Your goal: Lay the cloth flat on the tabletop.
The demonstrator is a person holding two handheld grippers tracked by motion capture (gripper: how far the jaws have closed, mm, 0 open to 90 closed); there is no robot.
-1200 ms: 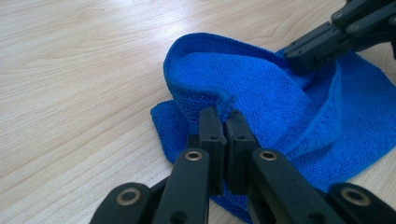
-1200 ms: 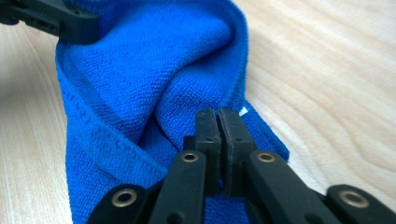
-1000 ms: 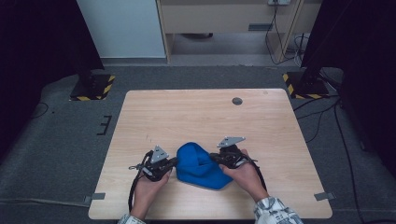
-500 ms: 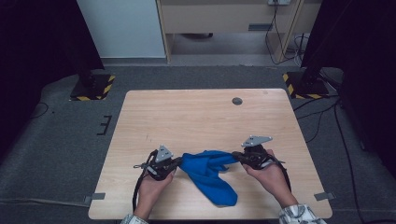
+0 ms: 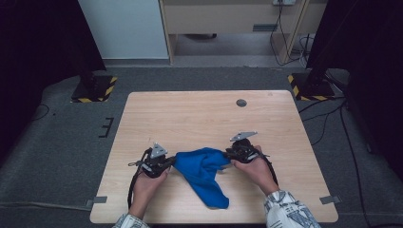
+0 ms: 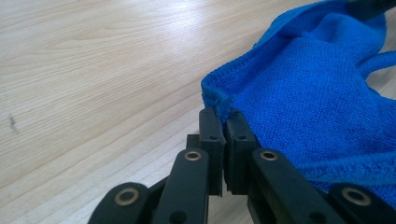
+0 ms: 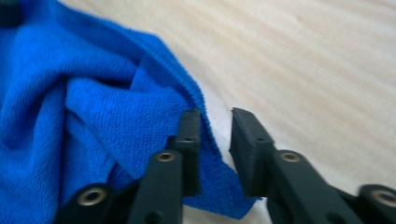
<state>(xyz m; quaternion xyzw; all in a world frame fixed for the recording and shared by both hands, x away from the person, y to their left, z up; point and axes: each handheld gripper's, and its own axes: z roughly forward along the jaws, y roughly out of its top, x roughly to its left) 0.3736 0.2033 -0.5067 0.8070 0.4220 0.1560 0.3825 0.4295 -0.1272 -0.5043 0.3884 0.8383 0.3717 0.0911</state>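
Across the lower middle of the high view, a blue cloth point(image 5: 203, 173) is lying on the wooden table point(image 5: 199, 116), stretching between the two grippers and trailing a long fold toward the bottom edge of the frame. At the lower left of that view, the left gripper point(image 5: 167, 162) is resting in the person's left hand point(image 5: 145, 183), its jaws pointing toward the frame's centre and meeting the cloth's left corner. In the left gripper view, the two black jaws are standing pressed together at the lower centre of the frame, pinching the stitched corner of the cloth point(image 6: 317, 107), which is spreading away to the upper right over the pale wood grain. At the lower right of the high view, the right gripper point(image 5: 229, 154) is sitting in the person's right hand point(image 5: 256, 168), touching the cloth's right end. In the right gripper view, its jaws have just been opening and are standing apart at the lower centre; the hemmed edge of the cloth point(image 7: 84, 116) is lying between and beneath them, with neither pad pressing on it, while the bulk of the fabric is bunching across the left half of the frame. A small dark disc point(image 5: 241, 102) is sitting in the tabletop at the upper right of the high view, well apart from the cloth.
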